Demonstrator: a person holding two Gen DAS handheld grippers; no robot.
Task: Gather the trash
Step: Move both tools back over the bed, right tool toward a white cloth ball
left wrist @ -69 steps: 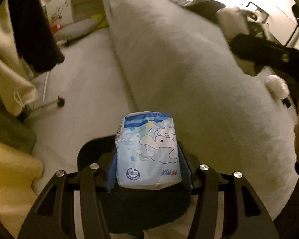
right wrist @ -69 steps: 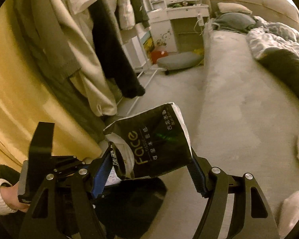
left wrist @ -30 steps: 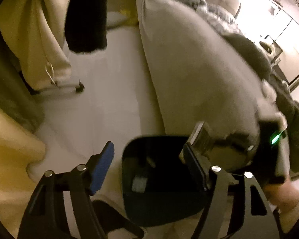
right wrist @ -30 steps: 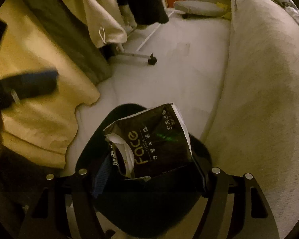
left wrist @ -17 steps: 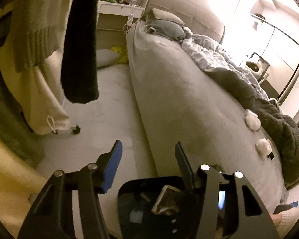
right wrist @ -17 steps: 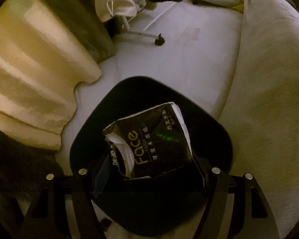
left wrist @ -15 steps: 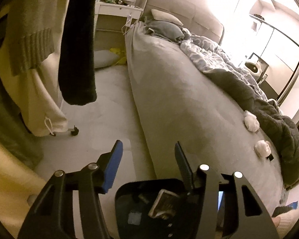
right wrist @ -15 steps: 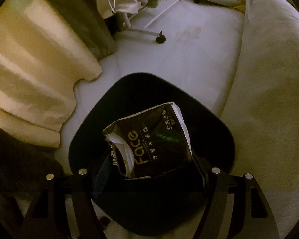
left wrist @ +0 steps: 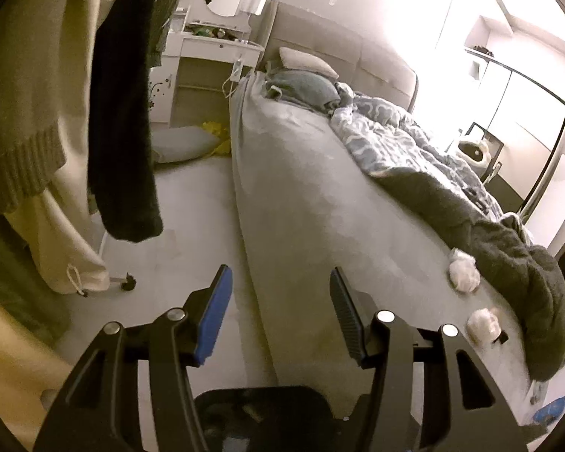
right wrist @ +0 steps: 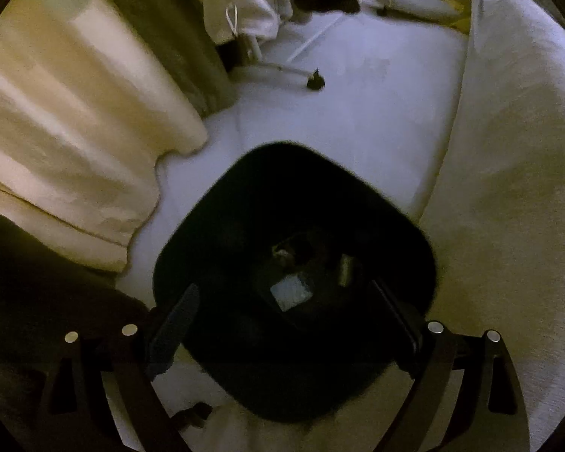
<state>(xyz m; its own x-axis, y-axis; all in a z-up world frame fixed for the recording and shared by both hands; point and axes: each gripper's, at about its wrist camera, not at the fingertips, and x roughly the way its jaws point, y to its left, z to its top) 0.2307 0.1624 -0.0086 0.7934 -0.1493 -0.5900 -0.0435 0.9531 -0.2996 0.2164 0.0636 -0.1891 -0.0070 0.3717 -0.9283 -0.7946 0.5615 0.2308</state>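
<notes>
A black trash bin (right wrist: 293,286) stands on the pale floor (right wrist: 365,113), in the gap between the side edge of a grey-covered bed (right wrist: 508,188) and a cream curtain (right wrist: 56,132). Discarded packets lie at its dark bottom, among them a pale square wrapper (right wrist: 290,293); the rest is too dim to tell apart. The right gripper (right wrist: 282,305) hangs directly above the bin's mouth, pointing steeply down, its jaws opening wide with nothing between them. The left gripper (left wrist: 280,301) is raised and looks along the bed's side edge, its jaws parted and empty, with only the bin's rim (left wrist: 260,391) showing at the lower edge of its view. Two crumpled white tissues (left wrist: 462,270) lie on the bed near its foot corner, just beside a dark blanket (left wrist: 508,248). Clothes (left wrist: 124,113) hang from a wheeled rack across the floor from the bed.
</notes>
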